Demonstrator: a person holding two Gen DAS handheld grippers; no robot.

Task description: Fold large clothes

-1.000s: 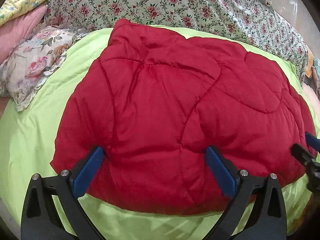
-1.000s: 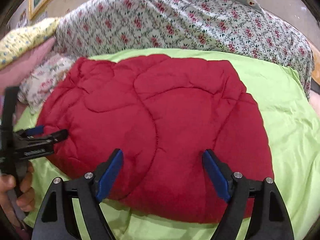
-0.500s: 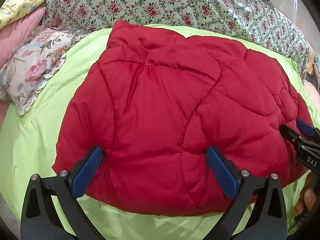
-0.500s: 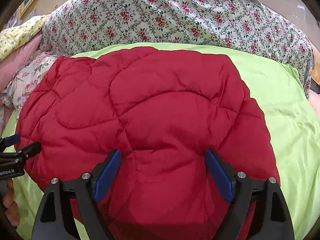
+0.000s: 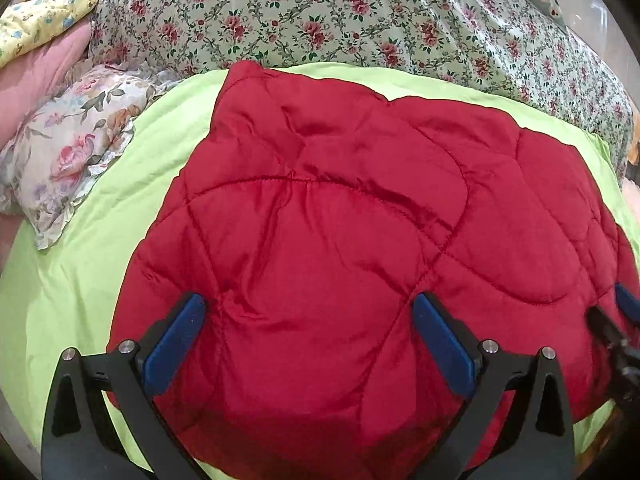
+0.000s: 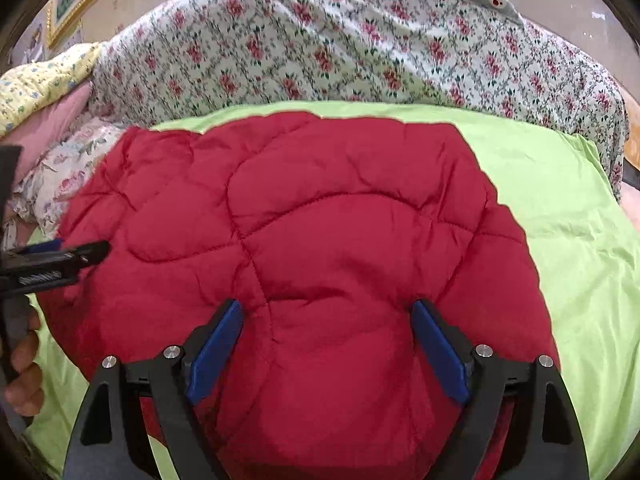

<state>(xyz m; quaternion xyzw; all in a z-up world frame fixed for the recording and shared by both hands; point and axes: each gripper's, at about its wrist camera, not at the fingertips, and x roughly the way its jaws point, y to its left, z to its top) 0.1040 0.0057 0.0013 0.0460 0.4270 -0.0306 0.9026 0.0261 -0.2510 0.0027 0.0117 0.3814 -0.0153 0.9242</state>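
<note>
On the lime-green sheet [image 5: 80, 280] of a bed lies the task's thing — a red quilted jacket [image 5: 340, 240], spread as a compact, roughly rectangular slab with its far edge toward the floral bedding [image 5: 360, 12] and a flowered pillow [image 5: 68, 152] off to one side. No sleeves stick out in either wrist view, so they appear to be tucked in or under already; judging by that, the early folds look done and the garment is perhaps halfway to a neat bundle. What seems left is at least one more fold, most likely bringing the near hem up over the body or doubling it across, then squaring it off. The left gripper [image 5: 308, 332] hovers over the near-left part of the jacket with its jaws spread wide and nothing pinched between the blue pads [image 5: 176, 340]. The right gripper [image 6: 324, 336] hangs likewise over the near-right part, jaws released and apart, padding visible between them but not squeezed. Whether either set of tips actually rests on the fabric cannot be told — the puffy surface hides any contact. A hand [image 6: 20, 368] shows at the edge of the right view, holding the left tool.
</note>
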